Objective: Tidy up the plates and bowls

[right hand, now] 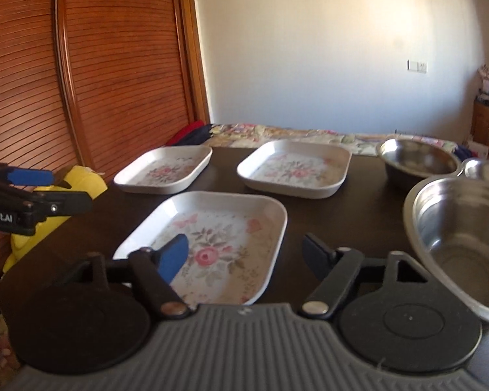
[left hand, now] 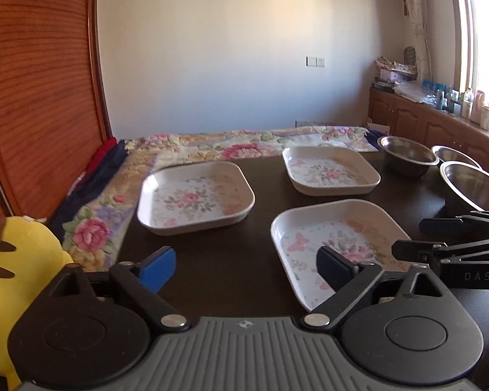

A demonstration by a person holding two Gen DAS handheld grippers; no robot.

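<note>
Both tongs wide open and empty, plates and bowls spread out on the bench, nothing stacked yet

Left tongs [left hand: 246,268] hang low at the bench's [left hand: 212,267] near edge, near plate [left hand: 337,247] just ahead and to their right, its corner under the right finger; right tongs [right hand: 246,255] sit over that same plate, which lies dead ahead between the fingers, so I'd call the right the better placed. It's squarish, no real long axis. Left plate [left hand: 195,197] and far plate [left hand: 331,169] sit well apart beyond it. Three steel bowls on the right: near bowl [right hand: 463,238] just beside the right tongs, far bowl [right hand: 419,159] behind, a third [right hand: 485,169] at the edge. Dark bench, floral bed [left hand: 231,145] past it, wooden door [left hand: 39,97] left, yellow toy [left hand: 19,260] beside the bench
</note>
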